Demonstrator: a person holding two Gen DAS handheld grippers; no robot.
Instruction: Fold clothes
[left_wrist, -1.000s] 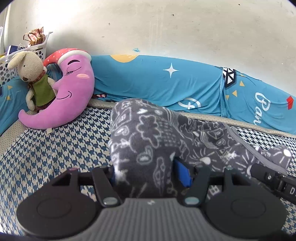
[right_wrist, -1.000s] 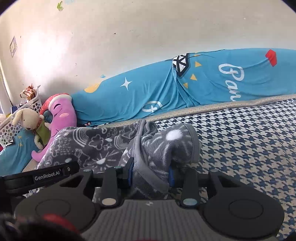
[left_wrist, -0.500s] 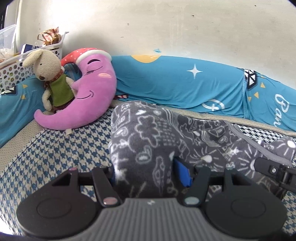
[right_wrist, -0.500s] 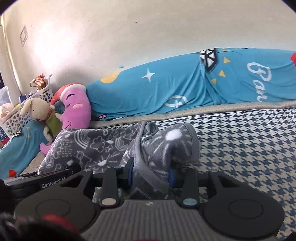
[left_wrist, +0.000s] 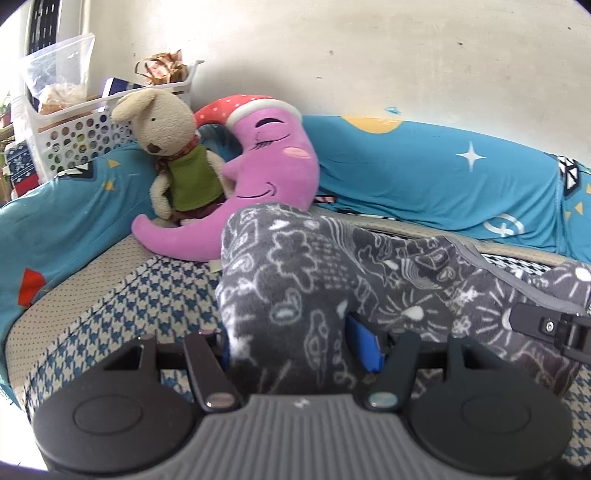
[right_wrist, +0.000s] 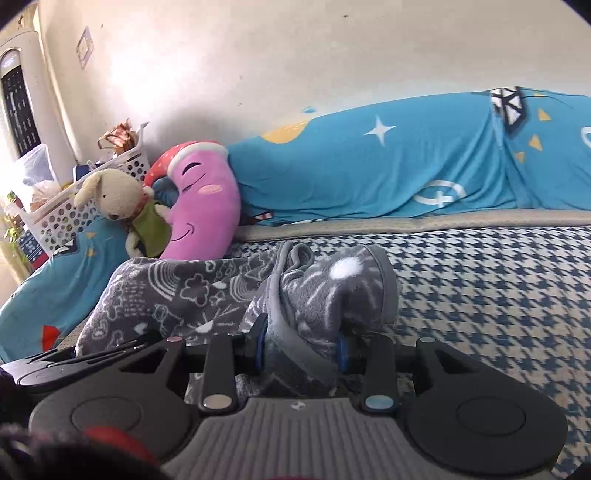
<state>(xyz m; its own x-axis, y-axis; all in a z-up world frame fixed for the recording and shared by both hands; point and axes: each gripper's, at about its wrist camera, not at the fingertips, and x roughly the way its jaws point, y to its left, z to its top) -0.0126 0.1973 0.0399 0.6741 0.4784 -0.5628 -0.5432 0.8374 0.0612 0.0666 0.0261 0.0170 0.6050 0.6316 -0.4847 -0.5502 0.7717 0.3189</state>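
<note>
both views sit low over the bed (left_wrist: 155, 295), each looking forward along its own jaws and tilted a little downward toward the wall. the left wrist view is close behind a bunched grey garment (left_wrist: 295, 280) and faces the corner with the moon pillow (left_wrist: 273, 177) and plush rabbit (left_wrist: 173, 147). the right wrist view looks from further right, the same grey garment (right_wrist: 192, 291) close in front. both share the garment, moon pillow (right_wrist: 207, 206), plush rabbit (right_wrist: 114, 195), white basket (left_wrist: 77, 122) and blue bolster (right_wrist: 369, 170).
</note>
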